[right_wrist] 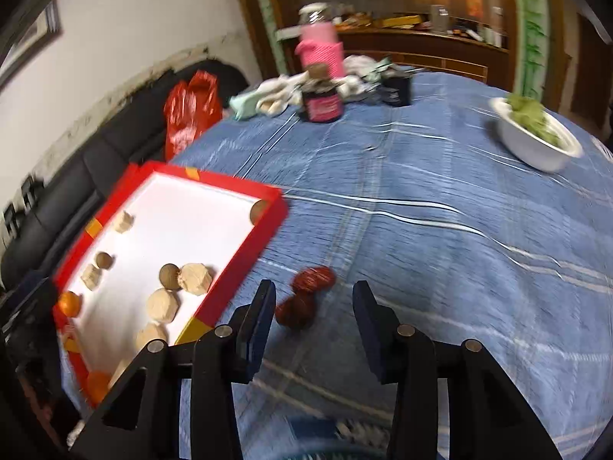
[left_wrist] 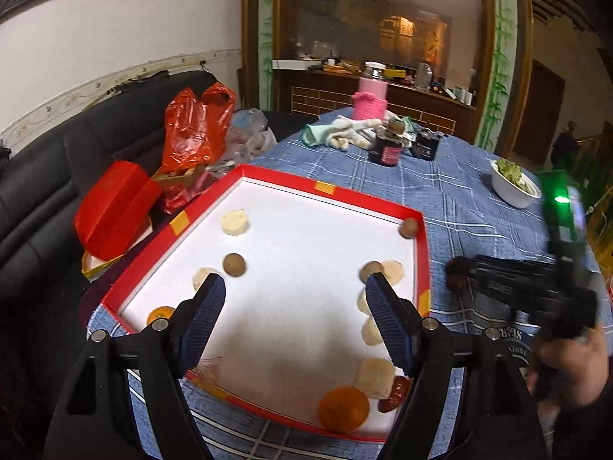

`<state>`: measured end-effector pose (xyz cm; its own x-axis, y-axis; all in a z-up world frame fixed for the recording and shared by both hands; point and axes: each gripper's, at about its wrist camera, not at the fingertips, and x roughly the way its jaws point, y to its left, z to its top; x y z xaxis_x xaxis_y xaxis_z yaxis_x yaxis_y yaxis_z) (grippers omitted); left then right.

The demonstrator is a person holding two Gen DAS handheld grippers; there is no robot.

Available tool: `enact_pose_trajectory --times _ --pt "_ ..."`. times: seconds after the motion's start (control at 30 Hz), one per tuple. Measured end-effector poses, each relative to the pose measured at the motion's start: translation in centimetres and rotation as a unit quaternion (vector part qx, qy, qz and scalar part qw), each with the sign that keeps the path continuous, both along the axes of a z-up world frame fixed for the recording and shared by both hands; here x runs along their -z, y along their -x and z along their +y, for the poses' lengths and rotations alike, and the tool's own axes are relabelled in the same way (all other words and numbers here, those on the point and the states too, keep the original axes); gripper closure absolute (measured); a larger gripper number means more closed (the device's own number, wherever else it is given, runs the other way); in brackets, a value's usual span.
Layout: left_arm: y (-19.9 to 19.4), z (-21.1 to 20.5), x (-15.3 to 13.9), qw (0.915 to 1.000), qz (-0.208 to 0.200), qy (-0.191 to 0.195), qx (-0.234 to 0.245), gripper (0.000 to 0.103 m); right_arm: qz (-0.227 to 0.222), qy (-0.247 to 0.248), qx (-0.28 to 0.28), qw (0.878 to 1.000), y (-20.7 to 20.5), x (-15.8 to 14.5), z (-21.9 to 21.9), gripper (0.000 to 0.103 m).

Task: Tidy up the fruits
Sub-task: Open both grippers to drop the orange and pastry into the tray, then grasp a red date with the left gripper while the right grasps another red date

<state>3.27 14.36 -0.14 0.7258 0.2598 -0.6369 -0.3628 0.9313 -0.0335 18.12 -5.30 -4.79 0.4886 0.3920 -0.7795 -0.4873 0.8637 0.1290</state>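
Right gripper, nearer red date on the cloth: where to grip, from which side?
Grip the nearer red date across its narrow middle, coming from above, probably. It touches the farther date, so set the right gripper jaws, now open and empty, on the flanks clear of that contact.

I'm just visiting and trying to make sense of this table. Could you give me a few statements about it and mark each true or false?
1. Two red dates lie on the blue tablecloth outside the red tray. True.
2. The left gripper is clamped on an orange. False: its jaws are open and hold nothing.
3. The white bowl holds something green. True.
4. The red tray is empty. False: it holds pale slices, brown round fruits and oranges.
5. The right gripper holds a date. False: the dates lie free.
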Motion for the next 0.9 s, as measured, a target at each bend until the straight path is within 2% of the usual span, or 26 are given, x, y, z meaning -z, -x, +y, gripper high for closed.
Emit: enact_pose_trajectory --times 0.03,0.13,0.17,0.27,0.5,0.6,0.73,0.8,0.9 --pt "0.0 -0.1 0.0 1.0000 -0.001 0.000 0.003 0.027 0.006 0.007 0.001 1.000 -0.4 0.5 0.5 0.076" --pt "-0.1 -0.8 -0.1 0.9999 -0.005 -0.002 0.016 0.027 0.026 0.011 0.000 1.000 -1.3 1.2 1.0 0.078" --pt "-0.3 -1.1 -0.2 0.9997 -0.005 -0.003 0.023 0.027 0.032 0.018 -0.004 0.999 -1.5 1.4 1.2 0.084" --pt "-0.6 -2.2 -0.4 0.9991 -0.006 -0.003 0.043 0.027 0.027 0.016 -0.006 0.999 -1.2 1.4 1.2 0.085" --pt "-2.9 -5.6 -0.2 0.9956 0.006 0.001 0.093 0.027 -0.006 -0.044 0.035 0.998 0.5 -1.3 -4.9 0.087" --pt "-4.8 -7.5 0.2 0.9941 0.024 -0.006 0.106 0.027 -0.011 -0.067 0.052 0.996 1.3 -2.0 -8.2 0.087" --pt "-8.4 -10.3 0.7 0.9915 0.040 -0.015 0.123 0.027 -0.009 -0.093 0.068 0.993 1.7 -2.0 -11.4 0.086" --pt "-10.4 -12.3 1.3 0.9878 0.050 -0.019 0.146 0.027 -0.008 -0.115 0.082 0.990 1.6 -1.8 -13.1 0.086" --pt "-12.5 -13.9 2.1 0.9857 0.061 -0.041 0.152 0.028 0.003 -0.144 0.100 0.985 1.2 -0.8 -15.1 0.086"
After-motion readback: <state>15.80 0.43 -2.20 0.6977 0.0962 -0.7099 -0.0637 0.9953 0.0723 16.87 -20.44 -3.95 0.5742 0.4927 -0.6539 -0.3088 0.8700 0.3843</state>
